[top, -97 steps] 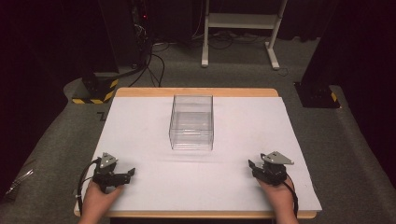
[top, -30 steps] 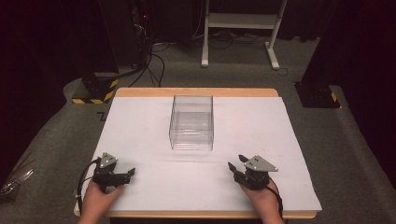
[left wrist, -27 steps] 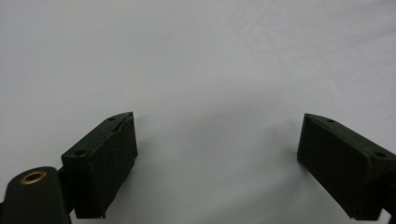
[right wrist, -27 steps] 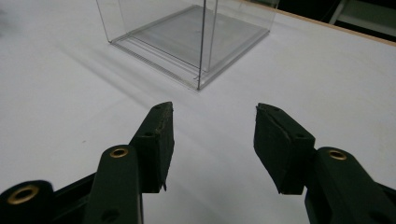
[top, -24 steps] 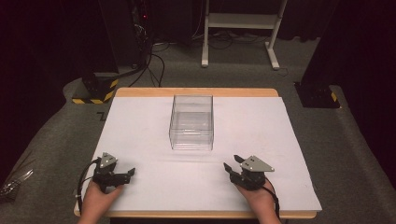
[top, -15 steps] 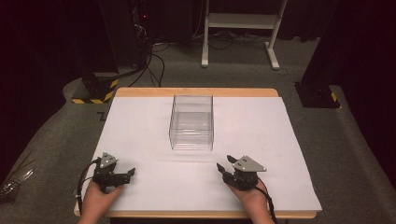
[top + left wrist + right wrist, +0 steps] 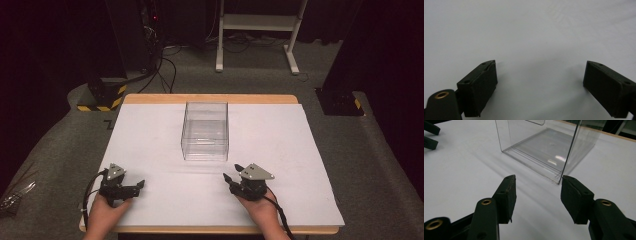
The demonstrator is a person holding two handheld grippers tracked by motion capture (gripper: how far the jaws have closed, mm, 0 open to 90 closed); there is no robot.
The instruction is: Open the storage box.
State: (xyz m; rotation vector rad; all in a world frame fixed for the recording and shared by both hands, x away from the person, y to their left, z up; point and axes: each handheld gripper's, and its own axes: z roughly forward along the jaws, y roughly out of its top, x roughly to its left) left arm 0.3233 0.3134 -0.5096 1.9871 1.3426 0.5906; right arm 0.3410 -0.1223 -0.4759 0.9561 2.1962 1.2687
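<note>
My right gripper [image 7: 233, 178] (jaws wide, just been opening, nothing between) sits near the clear rectangular plastic box [image 7: 205, 131], at its five o'clock; my left gripper [image 7: 138, 186] gapes too.

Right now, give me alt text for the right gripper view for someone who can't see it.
The right gripper, its two black jaws open with nothing between them, points at the near corner of an empty clear plastic box on a white table. The left gripper shows at the top left edge.

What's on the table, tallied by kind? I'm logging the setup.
Clear box: 1
White sheet: 1
Grippers: 2, left gripper and right gripper, both open and empty
Total: 4
</note>
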